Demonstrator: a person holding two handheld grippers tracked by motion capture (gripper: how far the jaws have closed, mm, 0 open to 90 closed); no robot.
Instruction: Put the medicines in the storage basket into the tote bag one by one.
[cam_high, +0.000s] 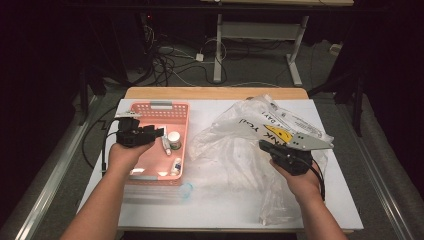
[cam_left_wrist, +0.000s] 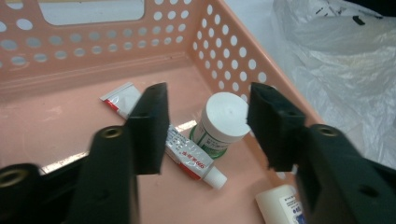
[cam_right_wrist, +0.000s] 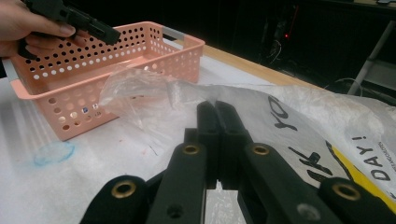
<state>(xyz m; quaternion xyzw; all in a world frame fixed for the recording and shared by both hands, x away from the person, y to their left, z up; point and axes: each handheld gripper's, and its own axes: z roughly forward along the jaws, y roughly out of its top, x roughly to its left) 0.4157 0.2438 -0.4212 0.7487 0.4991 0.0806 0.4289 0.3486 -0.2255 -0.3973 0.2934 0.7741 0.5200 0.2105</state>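
Pink basket: left on counter
Jar: in basket, between jaws
Left hand-held gripper: narrowed, untouching
Right hand-held gripper: pinching plastic bag

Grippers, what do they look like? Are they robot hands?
No, a person holds them. Each gripper, left and right, is black, with two flat blocky jaws on arms with brass-ringed holes. The right one carries a grey three-cornered plate dotted with small holes. A black cable trails from the left one. The forearms are bare, no sleeves.
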